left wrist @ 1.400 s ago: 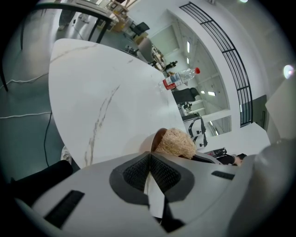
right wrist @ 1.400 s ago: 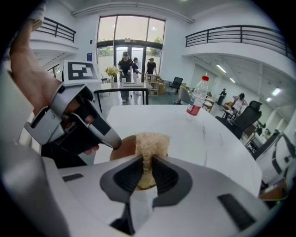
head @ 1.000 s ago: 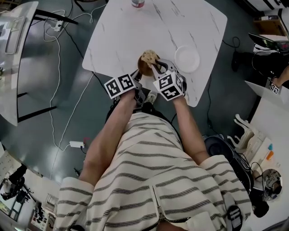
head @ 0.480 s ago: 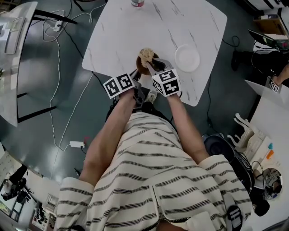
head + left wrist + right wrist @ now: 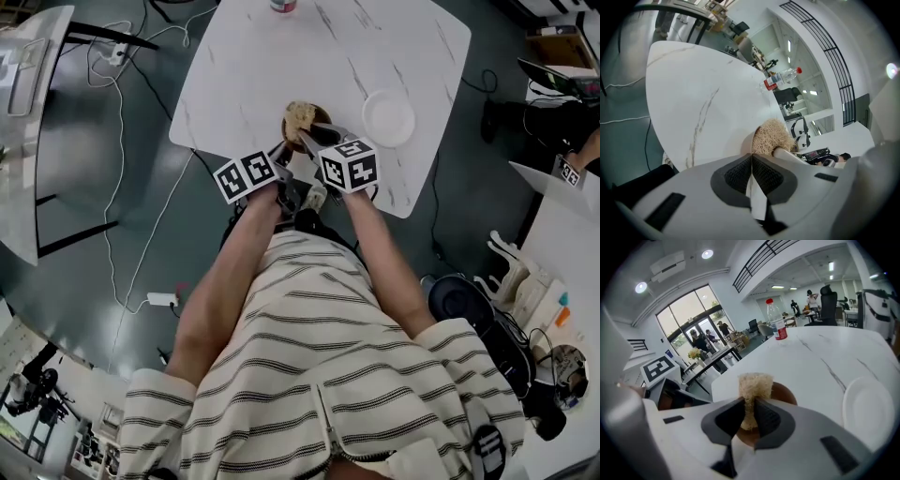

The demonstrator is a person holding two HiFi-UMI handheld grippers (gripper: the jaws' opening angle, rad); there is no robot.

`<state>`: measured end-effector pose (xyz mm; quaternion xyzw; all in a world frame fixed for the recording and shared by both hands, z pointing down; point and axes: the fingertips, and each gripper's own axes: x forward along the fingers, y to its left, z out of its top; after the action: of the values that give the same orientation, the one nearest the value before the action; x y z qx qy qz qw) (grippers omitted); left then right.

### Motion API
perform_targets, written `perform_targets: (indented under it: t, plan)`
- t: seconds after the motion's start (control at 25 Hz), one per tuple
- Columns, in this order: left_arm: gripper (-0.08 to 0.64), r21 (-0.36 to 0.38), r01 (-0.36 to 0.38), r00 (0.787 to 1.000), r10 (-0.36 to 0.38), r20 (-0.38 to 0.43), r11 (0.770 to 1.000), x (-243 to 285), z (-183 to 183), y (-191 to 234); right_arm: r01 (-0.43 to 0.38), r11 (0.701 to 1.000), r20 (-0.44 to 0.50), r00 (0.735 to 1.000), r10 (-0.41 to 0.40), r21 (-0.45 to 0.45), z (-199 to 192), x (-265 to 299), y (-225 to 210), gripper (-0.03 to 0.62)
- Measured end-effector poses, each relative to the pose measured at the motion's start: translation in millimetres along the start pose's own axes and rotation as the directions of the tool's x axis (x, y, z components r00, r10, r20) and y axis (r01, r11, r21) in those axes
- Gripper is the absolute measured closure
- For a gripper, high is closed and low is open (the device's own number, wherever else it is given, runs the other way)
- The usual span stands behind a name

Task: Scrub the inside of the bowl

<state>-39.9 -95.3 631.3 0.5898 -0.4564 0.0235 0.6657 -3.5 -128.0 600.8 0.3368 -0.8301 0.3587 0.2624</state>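
A small brown bowl (image 5: 314, 120) stands near the front edge of the white marble table (image 5: 262, 66). My left gripper (image 5: 283, 152) is shut on the bowl's near rim; in the left gripper view the thin rim (image 5: 754, 197) sits pinched between the pads of my left gripper (image 5: 751, 161). My right gripper (image 5: 310, 140) is shut on a tan fibrous scrubber (image 5: 299, 115) that rests inside the bowl. In the right gripper view the scrubber (image 5: 753, 383) stands up from between the jaws of my right gripper (image 5: 750, 411), over the bowl (image 5: 785, 392).
A white plate (image 5: 388, 119) lies just right of the bowl on the table. A plastic bottle (image 5: 285, 6) with a red cap stands at the far edge. Cables run over the floor on the left, and desks and chairs stand around.
My right gripper has shifted slightly left and away from me, carrying the scrubber across the bowl. My left gripper has kept its hold on the rim.
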Motion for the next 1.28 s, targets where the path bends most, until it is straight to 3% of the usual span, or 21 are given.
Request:
perform_targets:
  t: [0.16,0.32,0.52,0.84,1.08,1.28]
  plan:
    - [0.552,-0.004,0.000,1.000,0.000,0.001,1.000,0.8,-1.1,-0.2,-0.027,0.999,-0.033,0.999,0.028,0.034,-4.4,-2.6,-2.6,0.528]
    - [0.552,-0.005,-0.001,1.000,0.001,-0.003,1.000,1.1,-2.3,-0.2,-0.035,0.999,-0.074,0.997,0.036,0.013,-7.4,-4.9,-2.4,0.528]
    - [0.552,-0.007,-0.009,1.000,0.009,0.006,1.000,1.3,-0.2,0.0,-0.035,0.995,-0.157,0.987,0.020,-0.097,-16.1,-9.1,-1.3,0.528]
    - [0.552,0.000,-0.017,1.000,0.017,0.005,1.000,2.2,-0.8,0.0,-0.029,0.963,-0.246,0.969,-0.040,-0.270,-28.3,-19.7,-1.6,0.528]
    - [0.552,-0.002,-0.017,1.000,0.017,0.009,1.000,2.5,-1.6,-0.8,-0.018,0.918,-0.280,0.954,-0.103,-0.397,-29.5,-27.0,-3.5,0.528]
    - [0.552,0.002,-0.012,1.000,0.012,0.009,1.000,1.8,-3.9,-1.7,-0.002,0.843,-0.284,0.942,-0.179,-0.539,-31.7,-29.1,-7.2,0.528]
